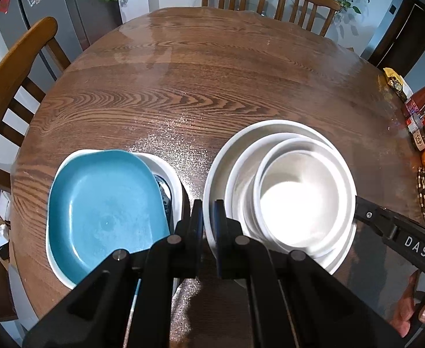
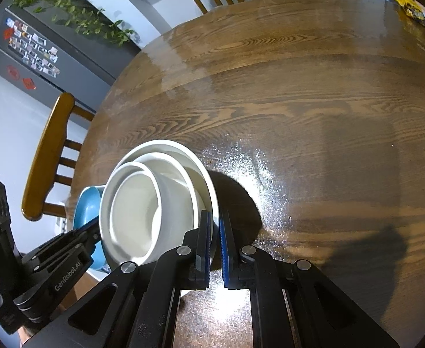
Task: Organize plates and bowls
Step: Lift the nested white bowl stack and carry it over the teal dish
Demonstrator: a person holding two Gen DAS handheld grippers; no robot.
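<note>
Where the round wooden table (image 1: 183, 92) nears the viewer, a stack of white bowls (image 1: 296, 191) sits, two smaller ones nested off-centre inside a wide one whose rim (image 2: 212, 203) both claws pinch. In the left wrist view the left gripper (image 1: 208, 211) is clenched on that rim at about nine o'clock of the stack, and the right gripper (image 2: 215, 229) is clenched on it at about three o'clock. At nine o'clock from the stack, just beside it, a blue squarish plate (image 1: 105, 203) lies on a white dish (image 1: 169, 168). Wooden chairs (image 1: 12, 87) ring the table, with jars and packets (image 1: 421, 121) at its three o'clock edge.
</note>
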